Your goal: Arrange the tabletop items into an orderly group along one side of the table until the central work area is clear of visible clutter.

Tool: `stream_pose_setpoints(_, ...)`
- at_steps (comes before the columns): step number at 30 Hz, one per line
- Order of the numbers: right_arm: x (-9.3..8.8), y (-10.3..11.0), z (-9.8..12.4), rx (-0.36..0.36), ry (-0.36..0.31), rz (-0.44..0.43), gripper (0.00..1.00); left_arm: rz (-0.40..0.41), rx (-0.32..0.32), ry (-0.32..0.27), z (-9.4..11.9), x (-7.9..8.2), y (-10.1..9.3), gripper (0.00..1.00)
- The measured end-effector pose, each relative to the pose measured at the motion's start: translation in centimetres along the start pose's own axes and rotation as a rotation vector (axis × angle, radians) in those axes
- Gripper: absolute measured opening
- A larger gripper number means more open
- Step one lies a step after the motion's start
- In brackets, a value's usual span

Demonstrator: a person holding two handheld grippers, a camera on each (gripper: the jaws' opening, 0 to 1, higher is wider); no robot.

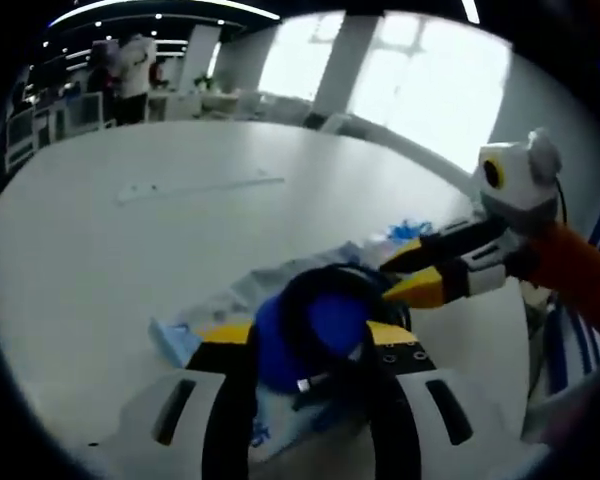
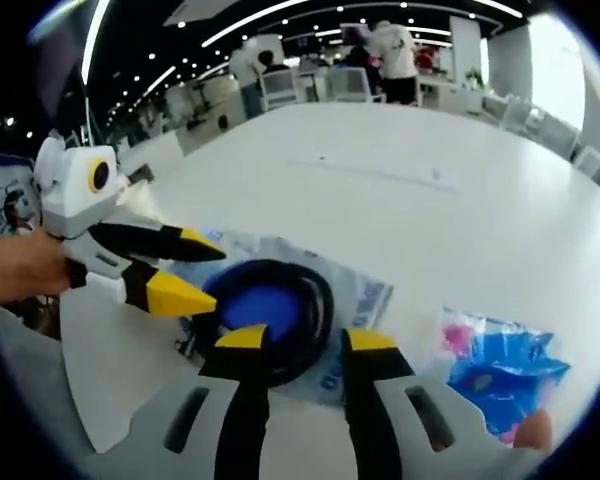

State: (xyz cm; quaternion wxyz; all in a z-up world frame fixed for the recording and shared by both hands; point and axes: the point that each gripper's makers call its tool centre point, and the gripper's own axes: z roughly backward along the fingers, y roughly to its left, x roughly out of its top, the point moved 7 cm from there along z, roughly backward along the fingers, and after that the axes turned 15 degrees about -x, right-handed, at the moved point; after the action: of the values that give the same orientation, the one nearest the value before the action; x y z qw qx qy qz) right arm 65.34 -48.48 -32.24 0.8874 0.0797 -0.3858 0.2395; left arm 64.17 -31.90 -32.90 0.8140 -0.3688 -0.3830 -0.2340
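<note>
White table [image 2: 460, 230], mostly bare; clutter bunched at the near edge. Clear bag [image 2: 355, 300] lies flat there, black cable coil [image 2: 310, 310] with blue centre on top. Smaller blue packet [image 2: 500, 365] just beside it. Left gripper [image 1: 305, 355] grips the coil's rim, likely to drag it aside. Right gripper [image 2: 298, 345] part open, straddling the rim, gripping nothing yet

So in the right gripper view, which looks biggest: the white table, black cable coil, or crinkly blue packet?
1. White table
2. Black cable coil
3. Crinkly blue plastic packet, though it looks nearly as big as the coil.
</note>
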Motion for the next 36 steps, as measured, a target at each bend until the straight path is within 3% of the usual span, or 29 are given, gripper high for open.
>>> stream_pose_setpoints(23, -0.5, 0.7, -1.5, -0.043, 0.031, -0.02, 0.19, -0.001, 0.033, 0.06, -1.3, -0.4, 0.5, 0.17)
stream_pose_setpoints(33, -0.5, 0.5, -1.3, -0.061, 0.018, -0.025, 0.13, 0.033, 0.081, 0.051, -1.4, -0.2, 0.6, 0.12)
stream_pose_setpoints(36, -0.3, 0.5, -1.1, -0.066, 0.005, -0.035, 0.08, 0.029, 0.106, 0.052, -1.5, -0.2, 0.5, 0.09)
